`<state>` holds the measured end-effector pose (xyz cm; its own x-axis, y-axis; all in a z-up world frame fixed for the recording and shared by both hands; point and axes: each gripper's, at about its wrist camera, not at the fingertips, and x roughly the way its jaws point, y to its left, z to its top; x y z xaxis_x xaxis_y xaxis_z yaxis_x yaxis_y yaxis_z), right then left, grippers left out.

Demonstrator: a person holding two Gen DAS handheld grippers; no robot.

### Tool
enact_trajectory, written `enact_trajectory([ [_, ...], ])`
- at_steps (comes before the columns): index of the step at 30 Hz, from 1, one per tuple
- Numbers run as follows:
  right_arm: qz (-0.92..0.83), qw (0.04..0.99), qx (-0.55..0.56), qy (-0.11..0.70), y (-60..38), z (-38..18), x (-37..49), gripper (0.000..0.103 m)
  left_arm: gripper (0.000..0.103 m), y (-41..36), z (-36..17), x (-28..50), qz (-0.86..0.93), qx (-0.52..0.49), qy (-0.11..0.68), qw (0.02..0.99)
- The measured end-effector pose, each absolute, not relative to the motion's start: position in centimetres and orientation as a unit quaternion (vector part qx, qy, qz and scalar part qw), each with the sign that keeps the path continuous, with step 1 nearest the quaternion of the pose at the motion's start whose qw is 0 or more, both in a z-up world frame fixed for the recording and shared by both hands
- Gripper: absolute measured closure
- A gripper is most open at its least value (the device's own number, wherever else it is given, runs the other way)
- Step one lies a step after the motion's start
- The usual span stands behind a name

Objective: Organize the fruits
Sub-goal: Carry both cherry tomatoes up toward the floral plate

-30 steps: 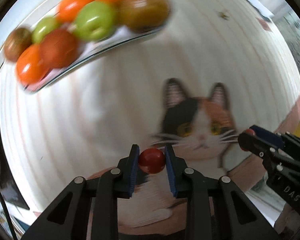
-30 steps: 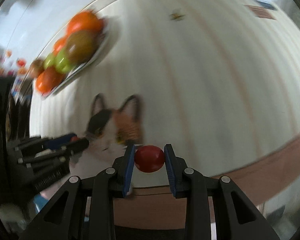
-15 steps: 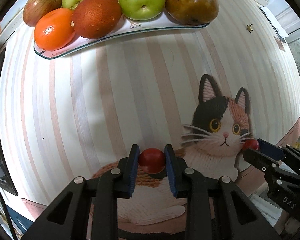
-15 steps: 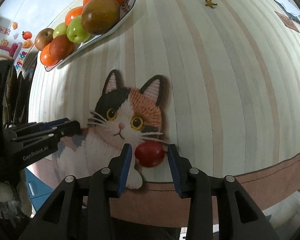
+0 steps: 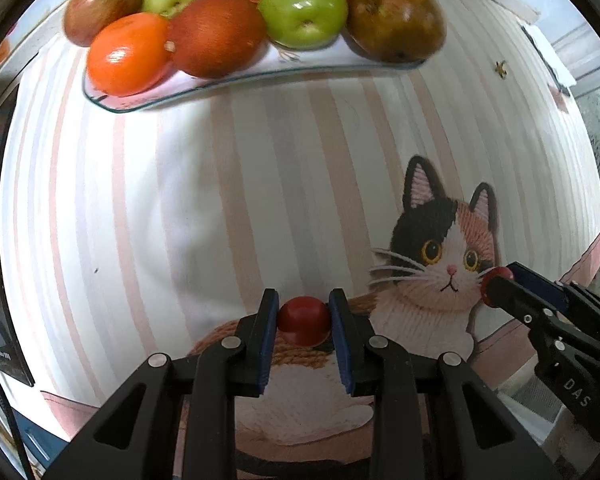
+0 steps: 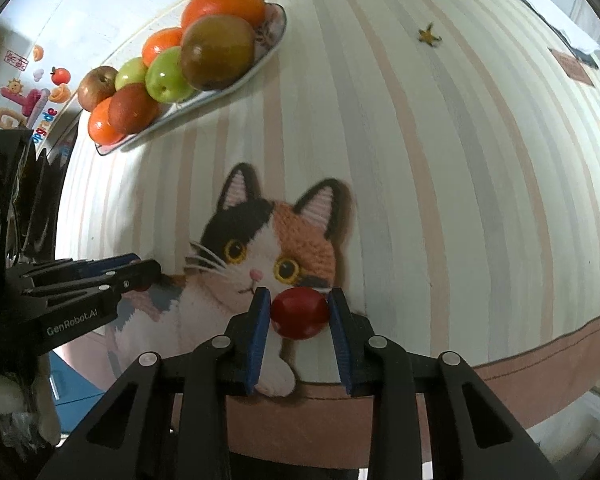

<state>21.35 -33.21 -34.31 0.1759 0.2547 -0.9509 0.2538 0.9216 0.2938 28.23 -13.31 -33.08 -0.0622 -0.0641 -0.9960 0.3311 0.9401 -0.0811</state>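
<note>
My left gripper [image 5: 304, 320] is shut on a small red fruit [image 5: 303, 321], held above the striped tablecloth near its front edge. My right gripper [image 6: 299, 314] is shut on another small red fruit [image 6: 299, 314], held over the cat picture [image 6: 260, 264]. Each gripper shows in the other's view: the right one [image 5: 496, 286] at the right edge, the left one [image 6: 140, 276] at the left. A glass plate [image 5: 236, 84] at the far side holds apples, oranges and a brownish pear; it also shows in the right wrist view [image 6: 228, 84].
The cloth has a brown border [image 6: 540, 364] along the table's front edge. A small yellow star-shaped scrap [image 6: 429, 35] lies far right on the cloth. Bright stickers [image 6: 28, 96] are on the wall behind the plate. Dark gear [image 6: 4, 200] stands at the left.
The fruit plate has come closer and larger in the left wrist view. The right gripper has shifted over the cat's face. Both grippers still hold their red fruits.
</note>
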Motion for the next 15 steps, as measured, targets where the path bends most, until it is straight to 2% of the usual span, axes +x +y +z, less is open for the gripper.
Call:
enact_trajectory([
  [6, 0.012, 0.746, 0.213, 0.631, -32.7, -33.3, 22.4, 0.071, 0.08, -11.0, -30.9, 29.7, -0.136, 0.057, 0.708, 0.691],
  [15, 0.021, 0.739, 0.304, 0.6, -35.1, -31.4, 22.6, 0.071, 0.08, -8.1, -28.9, 30.9, -0.129, 0.003, 0.707, 0.695],
])
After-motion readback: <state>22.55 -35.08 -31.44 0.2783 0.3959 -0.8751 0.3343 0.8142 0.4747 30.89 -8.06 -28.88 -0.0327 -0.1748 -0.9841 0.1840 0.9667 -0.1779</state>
